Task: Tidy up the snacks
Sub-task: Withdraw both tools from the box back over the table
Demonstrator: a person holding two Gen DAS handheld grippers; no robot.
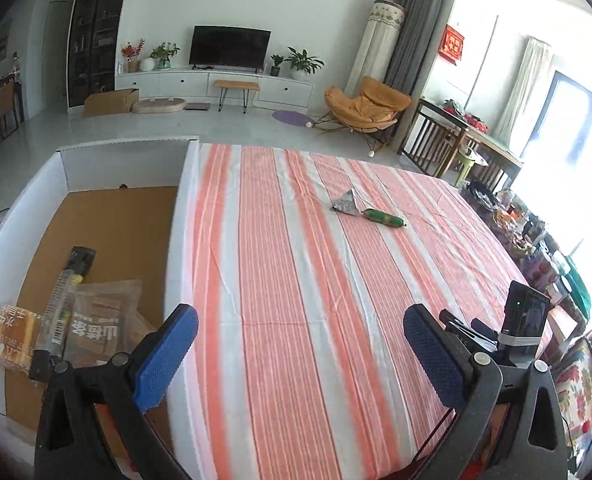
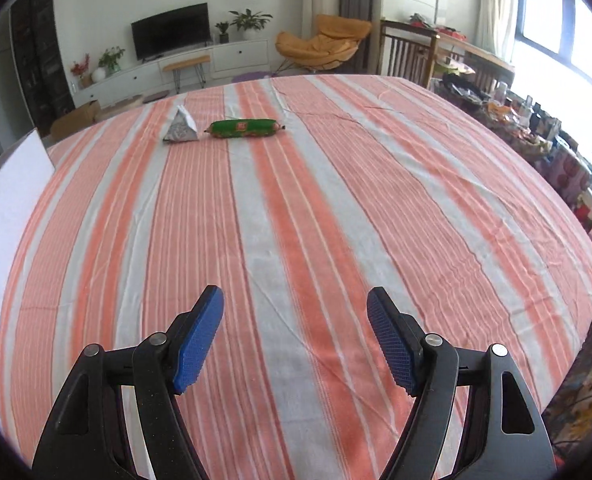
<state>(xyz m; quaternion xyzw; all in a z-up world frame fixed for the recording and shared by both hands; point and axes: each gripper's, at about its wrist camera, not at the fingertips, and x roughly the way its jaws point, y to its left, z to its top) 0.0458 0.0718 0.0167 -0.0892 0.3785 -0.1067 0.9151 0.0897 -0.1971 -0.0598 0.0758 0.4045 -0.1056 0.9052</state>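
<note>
A green sausage stick [image 2: 246, 128] and a silver pyramid-shaped pack [image 2: 180, 126] lie side by side far out on the striped tablecloth [image 2: 296, 220]. The left wrist view shows the same sausage [image 1: 384, 218] and pack [image 1: 347, 202]. A white cardboard box [image 1: 127, 158] at the table's left holds several snack packets [image 1: 95, 320], among them a long clear tube [image 1: 61, 300]. My left gripper [image 1: 300, 328] is open beside the box's right wall, nothing between its blue pads. My right gripper [image 2: 295, 312] is open over bare cloth, well short of the two snacks.
The right gripper's body [image 1: 524, 322] shows at the right of the left wrist view. A cluttered side table [image 2: 536, 128] runs along the table's right edge. The box's white wall [image 2: 11, 200] stands at the left. A room with TV and orange chair lies beyond.
</note>
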